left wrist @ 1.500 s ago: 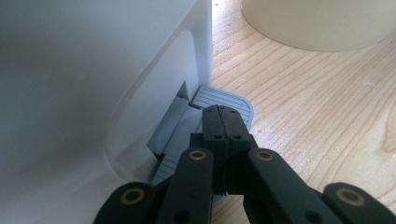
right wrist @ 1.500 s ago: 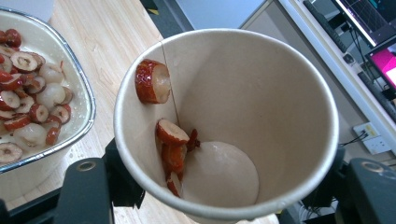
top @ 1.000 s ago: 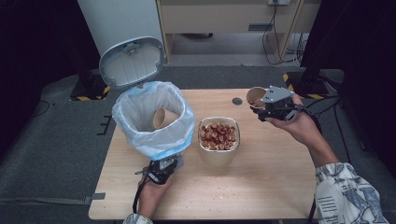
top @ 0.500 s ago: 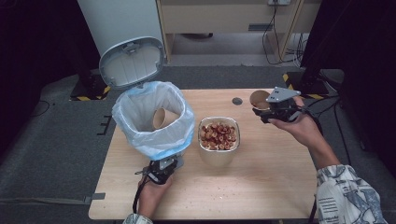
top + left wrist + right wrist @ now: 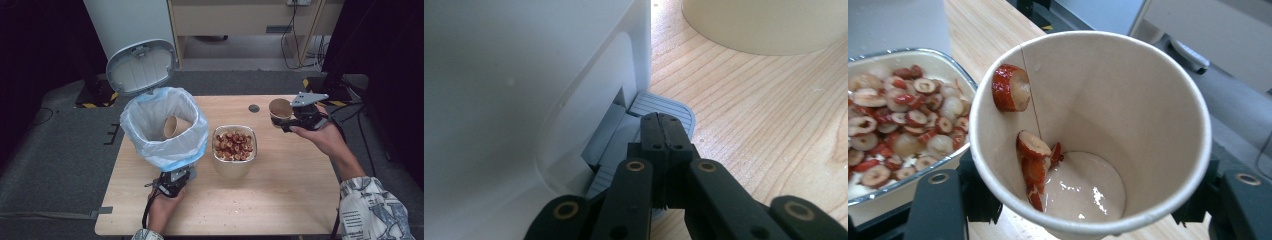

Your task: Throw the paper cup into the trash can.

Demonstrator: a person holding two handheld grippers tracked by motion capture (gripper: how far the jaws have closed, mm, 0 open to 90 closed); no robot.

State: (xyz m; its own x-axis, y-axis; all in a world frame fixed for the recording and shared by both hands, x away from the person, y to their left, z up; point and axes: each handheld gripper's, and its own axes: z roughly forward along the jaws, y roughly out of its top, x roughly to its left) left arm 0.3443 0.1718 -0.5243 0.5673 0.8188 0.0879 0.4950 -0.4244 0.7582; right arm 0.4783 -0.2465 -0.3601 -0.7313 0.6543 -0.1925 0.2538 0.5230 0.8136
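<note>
Here, label by label, with the table in the high view read as a clock face:

Right gripper: the right gripper [image 5: 284, 121] sits at about two o'clock, held in the person's right hand [image 5: 325, 139]; its jaws are clamped on the sides of a paper cup [image 5: 280, 108].

Paper cup: held just above the far right part of the table [image 5: 290, 200], tipped with its mouth toward the gripper's own camera. In the right gripper view the paper cup [image 5: 1128, 115] shows one red date slice [image 5: 1010, 88] stuck high on its inner wall at ten o'clock, and a few more slices [image 5: 1035, 165] lying by the bottom at seven o'clock.

Bowl: a cream bowl [image 5: 235, 167] full of sliced red dates stands at the table's middle, well apart from the cup.

Left gripper: the left gripper [image 5: 172, 182] is at about seven o'clock, in the person's left hand [image 5: 162, 207]. In the left gripper view the left gripper [image 5: 663, 131] has its jaws pressed flat together, with nothing between them, tips resting on the grey foot pedal [image 5: 664, 107] of the bin.

Bin: a white pedal bin [image 5: 165, 150] stands at nine o'clock, lid [image 5: 141, 67] raised, lined with a blue-rimmed bag [image 5: 150, 112].

Inside the bin: another paper cup [image 5: 175, 127] lies on its side.

Small dark disc: [image 5: 254, 108] on the wood at one o'clock, near the held cup.
</note>
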